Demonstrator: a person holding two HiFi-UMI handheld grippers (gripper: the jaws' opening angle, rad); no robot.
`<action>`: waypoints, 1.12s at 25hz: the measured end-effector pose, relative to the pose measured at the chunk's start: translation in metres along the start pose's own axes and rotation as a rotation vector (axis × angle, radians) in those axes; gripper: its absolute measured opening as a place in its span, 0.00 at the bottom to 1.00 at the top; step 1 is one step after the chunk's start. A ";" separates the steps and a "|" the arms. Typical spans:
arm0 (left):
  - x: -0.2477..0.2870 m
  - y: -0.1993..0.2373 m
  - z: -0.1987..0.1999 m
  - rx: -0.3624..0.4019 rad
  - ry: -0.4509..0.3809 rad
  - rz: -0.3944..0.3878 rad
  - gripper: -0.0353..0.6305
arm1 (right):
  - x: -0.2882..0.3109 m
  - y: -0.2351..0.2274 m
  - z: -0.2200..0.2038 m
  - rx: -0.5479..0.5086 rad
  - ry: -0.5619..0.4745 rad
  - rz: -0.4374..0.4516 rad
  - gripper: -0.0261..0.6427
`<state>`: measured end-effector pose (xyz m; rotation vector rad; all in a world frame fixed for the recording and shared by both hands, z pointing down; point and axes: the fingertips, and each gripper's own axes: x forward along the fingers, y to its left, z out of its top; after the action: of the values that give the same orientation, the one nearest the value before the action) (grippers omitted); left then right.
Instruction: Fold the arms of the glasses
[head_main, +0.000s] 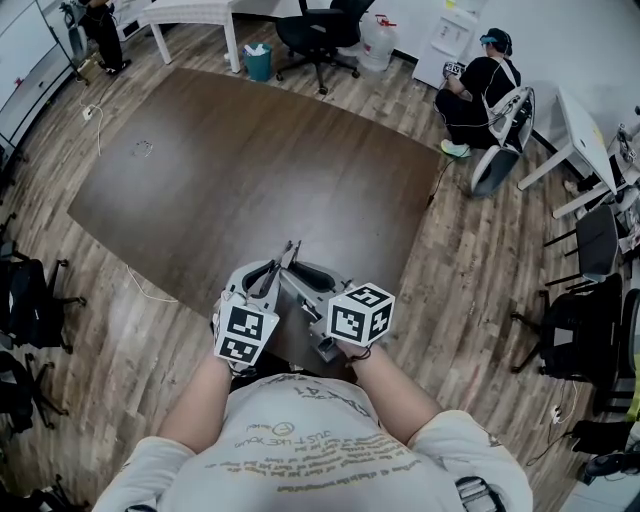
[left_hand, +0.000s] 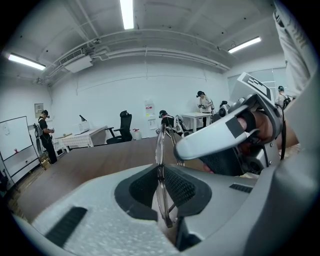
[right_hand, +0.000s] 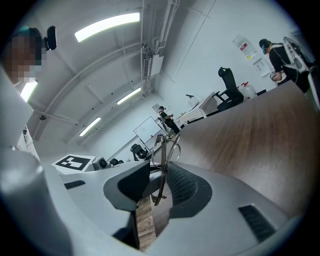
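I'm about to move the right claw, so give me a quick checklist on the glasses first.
1. Left claw shut on the thin wire-rimmed glasses: ok.
2. Right claw jaws apart, with the frame standing between them: ok.
3. Both arms of the glasses folded flat: cannot tell.
4. Glasses held over the dark brown table, near its closest edge: ok.
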<state>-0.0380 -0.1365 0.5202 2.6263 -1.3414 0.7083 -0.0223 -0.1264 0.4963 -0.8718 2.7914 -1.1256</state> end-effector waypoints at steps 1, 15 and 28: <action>0.001 0.001 0.000 0.002 0.002 -0.004 0.13 | 0.001 -0.002 -0.001 -0.001 0.002 -0.012 0.19; 0.038 0.019 -0.007 0.002 0.060 -0.004 0.13 | -0.020 -0.049 0.010 0.046 -0.053 -0.160 0.21; 0.100 0.059 -0.022 0.250 0.148 0.045 0.13 | -0.031 -0.079 0.021 0.046 -0.090 -0.304 0.08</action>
<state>-0.0428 -0.2392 0.5780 2.6686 -1.3526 1.1202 0.0478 -0.1709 0.5253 -1.3398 2.6109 -1.1431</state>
